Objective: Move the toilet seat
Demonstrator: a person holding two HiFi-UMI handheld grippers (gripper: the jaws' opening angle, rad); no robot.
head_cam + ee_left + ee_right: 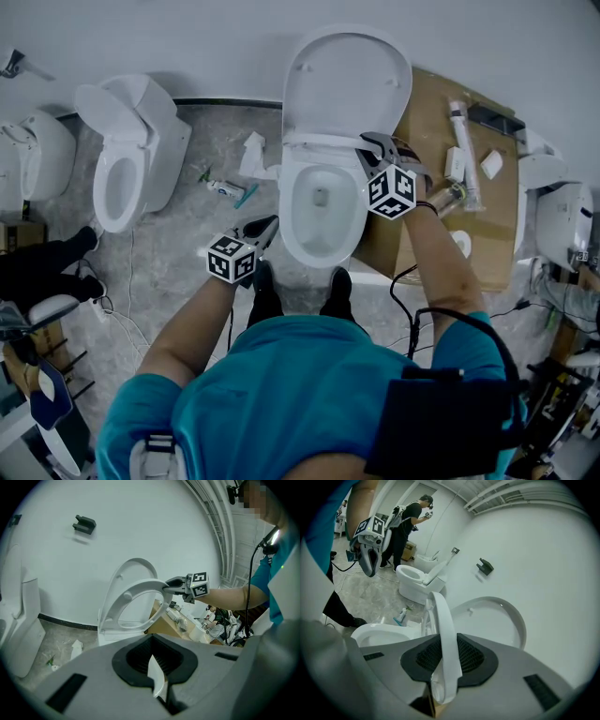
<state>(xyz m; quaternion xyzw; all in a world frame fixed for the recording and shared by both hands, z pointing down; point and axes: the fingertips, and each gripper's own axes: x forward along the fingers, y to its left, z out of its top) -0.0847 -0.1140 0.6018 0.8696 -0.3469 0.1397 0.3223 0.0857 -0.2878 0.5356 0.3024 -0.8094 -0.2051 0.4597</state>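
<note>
Left claw [270, 225], narrowly parted, waits beside the white ceramic toilet bowl [287, 202]; the white plastic oval seat ring [136, 587] stands half-raised over it, right claw [445, 667] clamped on its rim. Likely light, stiff, slick: hold the rim away from hinges.

the toilet seat [138, 590] is a white oval ring with a wide open middle and small round bumpers on its underside. it is hinged at the back of the bowl [319, 246] and stands lifted partway, tilted up off the bowl's rim with its free end high. it sits in front of the lid [347, 80], which leans upright at the wall, apart from it. from above, the seat shows only as 1 thin white band between lid and bowl. the right gripper [445, 653] clamps its raised edge, the ring edge-on between the 2 jaws.
</note>
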